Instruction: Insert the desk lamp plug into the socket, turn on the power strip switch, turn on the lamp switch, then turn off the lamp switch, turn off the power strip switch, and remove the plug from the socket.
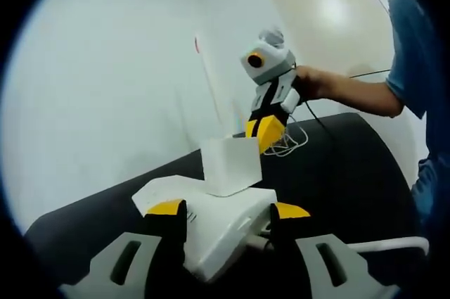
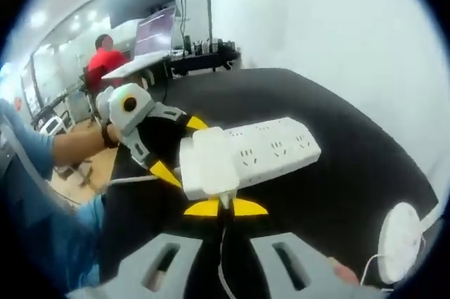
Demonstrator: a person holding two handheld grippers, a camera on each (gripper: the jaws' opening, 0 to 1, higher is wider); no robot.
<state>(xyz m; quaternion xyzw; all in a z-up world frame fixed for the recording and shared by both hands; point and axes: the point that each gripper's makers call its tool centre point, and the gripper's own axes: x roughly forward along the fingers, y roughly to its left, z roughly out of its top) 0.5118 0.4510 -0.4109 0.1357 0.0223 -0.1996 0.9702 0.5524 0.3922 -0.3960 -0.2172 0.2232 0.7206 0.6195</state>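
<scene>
Yellow-tipped jaws of the left gripper (image 1: 228, 209) rise at the bottom of the left gripper view and press on both sides of one end of the long white plastic power strip (image 1: 211, 225), so this gripper holds the strip steady on the black table (image 1: 351, 172). On top of the strip stands a white square plug adapter (image 1: 230, 165), seated in a socket at that end. The right gripper (image 1: 266, 132) comes down from above and its yellow tips touch the upper corner of the adapter.

From the right gripper view, the right gripper (image 2: 223, 207) has its jaws close together around the near edge of the plug adapter (image 2: 209, 162); it seems to pinch the adapter, with a thin white cable running down between the jaws. The power strip (image 2: 271, 150) lies across the black table (image 2: 337, 193), and the left gripper (image 2: 172, 145) clamps its far end.

I judge that the plug is either just pushed in or about to be pulled out; the pictures do not tell which. I cannot make out the strip's switch, and the lamp shows no light that I can see.

Only the right gripper view gives the row of free sockets, the round white base of the desk lamp (image 2: 398, 241) at the right edge, and a person in red in the room behind. The left gripper view gives instead the white wall and the person's hand (image 1: 309, 82) on the right gripper.
</scene>
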